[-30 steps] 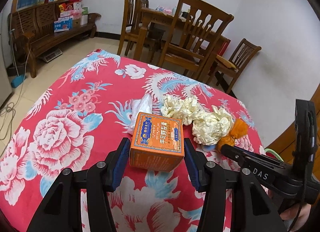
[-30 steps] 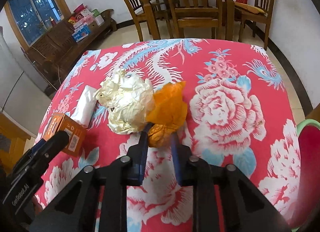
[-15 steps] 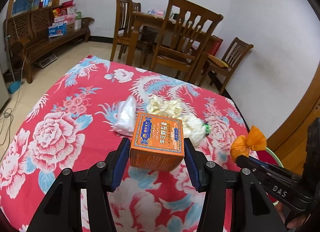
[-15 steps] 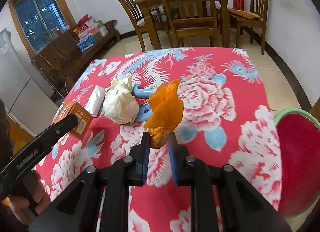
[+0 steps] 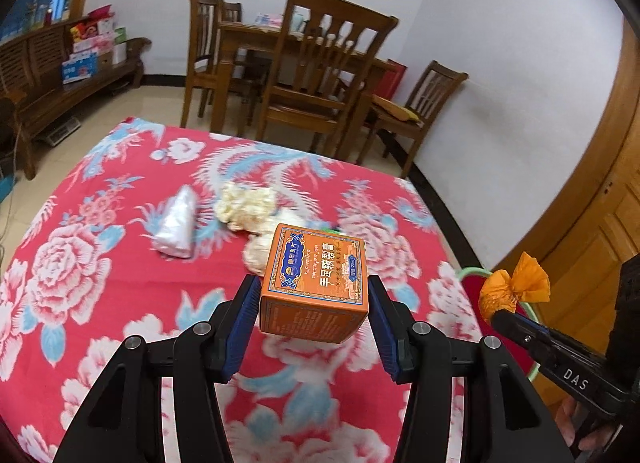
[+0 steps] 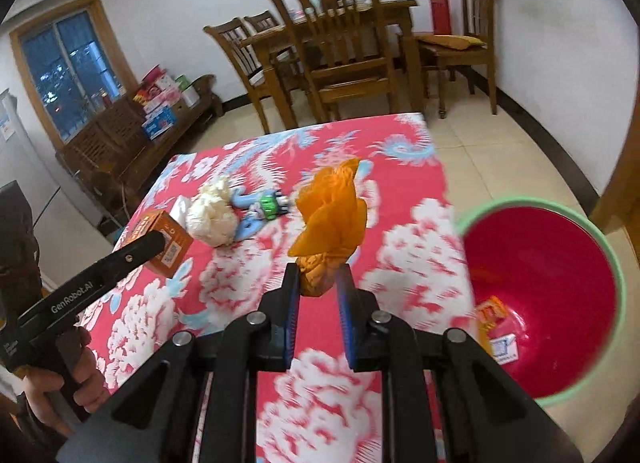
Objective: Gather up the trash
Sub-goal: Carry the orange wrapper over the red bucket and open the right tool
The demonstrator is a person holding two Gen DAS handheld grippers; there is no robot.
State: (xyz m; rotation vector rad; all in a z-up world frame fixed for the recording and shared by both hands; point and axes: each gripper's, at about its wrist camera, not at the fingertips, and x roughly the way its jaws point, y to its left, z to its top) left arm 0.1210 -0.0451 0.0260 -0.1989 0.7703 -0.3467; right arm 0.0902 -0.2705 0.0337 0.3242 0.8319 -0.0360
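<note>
Tool in my left hand pinches an orange box between its blue pads, one pad pressed to each side, and the box hangs clear above the tabletop with its printed face tilted up toward me. My right tool is nearly pressed together on a crumpled orange wrapper, gripping the twisted lower end while the loose upper part flares out above the pads. From the left wrist view that same wrapper shows as a small orange tuft at the tip of the right tool, off to the right past the tabletop's edge.

Past the box, on the red flowered cloth, lie two wads of cream-coloured crumpled paper, close together, and to their left a clear plastic bag lying flat. From the right wrist view a blue and green object lies just beside the nearer paper wad; I cannot tell what it is.

To the right of the tabletop, lower down on the floor, stands a red bin with a green rim. Inside it lies some orange and white packaging against the near wall. The wrapper in my right tool hangs over the cloth near the tabletop's right edge, to the left of the bin's rim.

Further out stand wooden chairs around a dining table, and a wooden bench stacked with boxes under a window.
</note>
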